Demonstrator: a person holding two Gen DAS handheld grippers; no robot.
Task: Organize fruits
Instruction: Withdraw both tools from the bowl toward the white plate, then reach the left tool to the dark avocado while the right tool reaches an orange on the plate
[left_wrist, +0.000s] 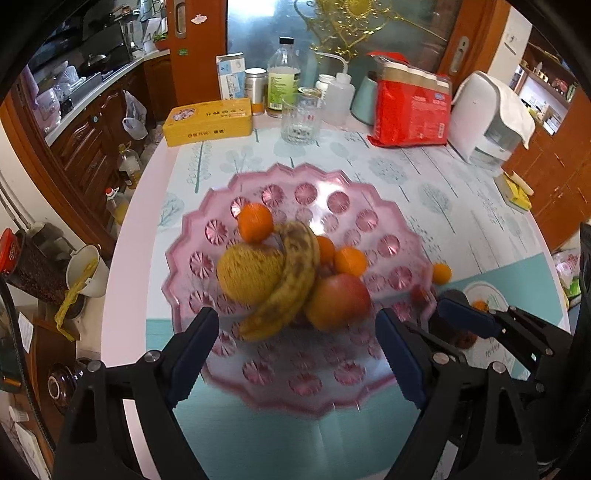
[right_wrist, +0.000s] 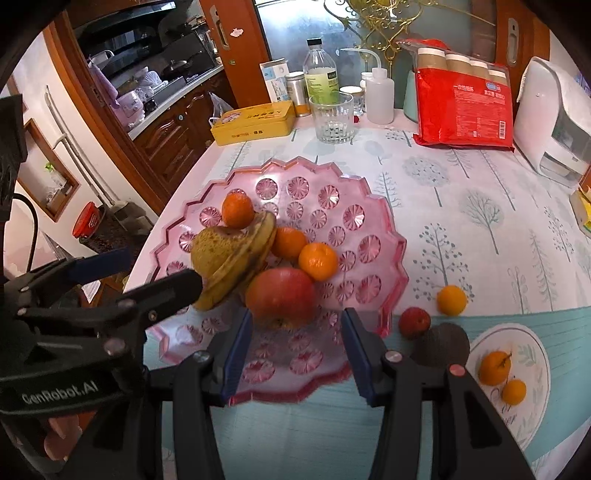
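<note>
Hovering my left gripper (left_wrist: 297, 354) and right gripper (right_wrist: 293, 350) over pink fruit tray (right_wrist: 369, 236); both jaws released, empty; banana (right_wrist: 240, 262) leaning on apple (right_wrist: 280, 295).

At the far edge of my table (right_wrist: 480, 206), with its tree-print cloth, a yellow tin box (right_wrist: 254, 123) lies flat on the left. Just beside it stands an empty clear glass (right_wrist: 334, 117). Behind the glass I see a clear bottle with a green label (right_wrist: 320, 79), a small metal can (right_wrist: 296, 86) and a white carton (right_wrist: 275, 79). A white squeeze bottle with a bent spout (right_wrist: 380, 94) stands to the right of the glass. Further right a red pack of paper cups (right_wrist: 463, 107) leans upright, and a white appliance with a cloth draped over it (right_wrist: 554, 118) sits at the table's right side. Beyond the table to the left, a kitchen counter with wooden cabinets (left_wrist: 92, 122) shows.
</note>
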